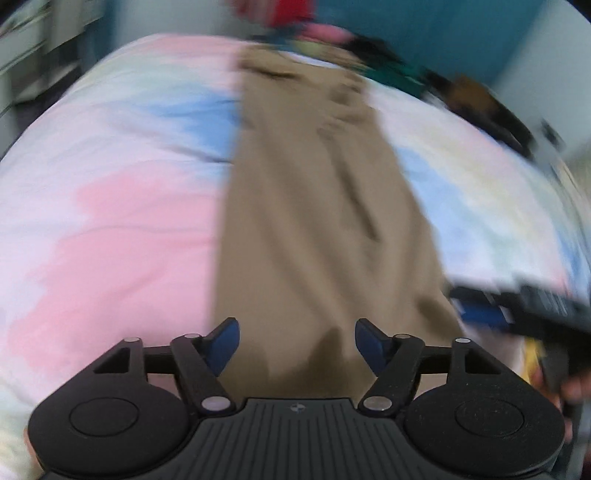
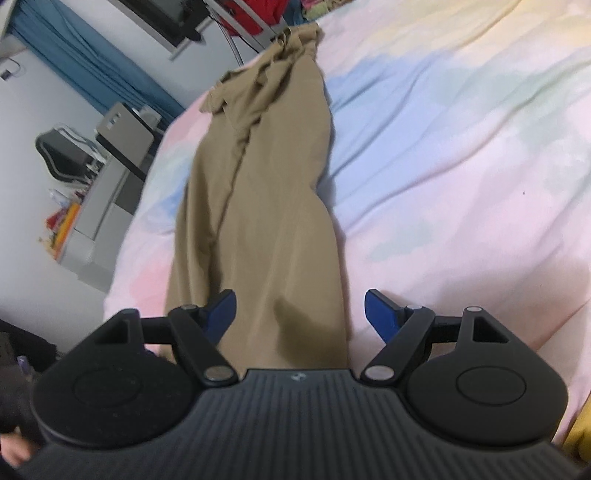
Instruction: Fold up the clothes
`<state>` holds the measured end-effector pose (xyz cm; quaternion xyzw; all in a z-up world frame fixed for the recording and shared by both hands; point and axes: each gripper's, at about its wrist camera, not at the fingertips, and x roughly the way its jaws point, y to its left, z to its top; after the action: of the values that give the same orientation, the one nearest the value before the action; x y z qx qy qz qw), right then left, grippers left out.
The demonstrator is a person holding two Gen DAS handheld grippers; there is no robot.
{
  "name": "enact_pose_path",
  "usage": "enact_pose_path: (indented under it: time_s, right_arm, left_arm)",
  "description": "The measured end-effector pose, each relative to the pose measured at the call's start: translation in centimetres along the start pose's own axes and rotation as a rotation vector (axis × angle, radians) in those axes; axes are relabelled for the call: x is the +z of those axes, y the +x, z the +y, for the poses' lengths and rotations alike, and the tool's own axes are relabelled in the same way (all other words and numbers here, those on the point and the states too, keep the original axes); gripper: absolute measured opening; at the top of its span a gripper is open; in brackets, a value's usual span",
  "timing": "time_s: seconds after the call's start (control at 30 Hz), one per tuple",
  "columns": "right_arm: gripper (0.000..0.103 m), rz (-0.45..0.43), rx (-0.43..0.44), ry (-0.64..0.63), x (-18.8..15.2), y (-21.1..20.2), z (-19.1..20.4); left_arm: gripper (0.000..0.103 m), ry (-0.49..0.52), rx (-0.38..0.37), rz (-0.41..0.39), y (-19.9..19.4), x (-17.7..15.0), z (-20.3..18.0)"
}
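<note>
Directly ahead of right gripper (image 2: 299, 314): trousers (image 2: 266, 206)

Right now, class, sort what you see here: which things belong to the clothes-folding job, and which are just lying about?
Part of the job:
- tan trousers, laid lengthwise on the bed
- left gripper, open, over the near end of the trousers
- right gripper, open, likewise
- pastel bedspread, the folding surface

Just lying about:
- heap of coloured clothes, blurred, past the far end
- grey shelf unit beside the bed
- blue curtain
</note>
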<state>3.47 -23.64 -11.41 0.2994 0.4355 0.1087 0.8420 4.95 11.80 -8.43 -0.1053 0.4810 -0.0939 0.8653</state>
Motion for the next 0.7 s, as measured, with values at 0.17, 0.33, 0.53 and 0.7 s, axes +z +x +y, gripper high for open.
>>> enact_pose_path:
  time_s: [0.17,0.33,0.53,0.7]
  right_arm:
    - [0.078,0.063,-0.010,0.010,-0.4,1.0,-0.4]
    - [0.078,0.136,0.015,-0.045,-1.3,1.4,0.7]
    - [0.067,0.256,0.037,-0.121,-4.4,1.3,3.0]
    - [0.007,0.233,-0.020,-0.249,-6.3,-0.6,5.3]
  left_arm:
    - [0.072,-0.075,0.045,0.038,1.7,0.6,1.7]
    - [0.072,-0.005,0.032,0.132,3.0,0.0,1.0]
    - [0.036,0.049,0.008,0.180,2.6,-0.9,0.8]
    - [0.004,0.070,-0.029,0.158,1.0,-1.1,0.7]
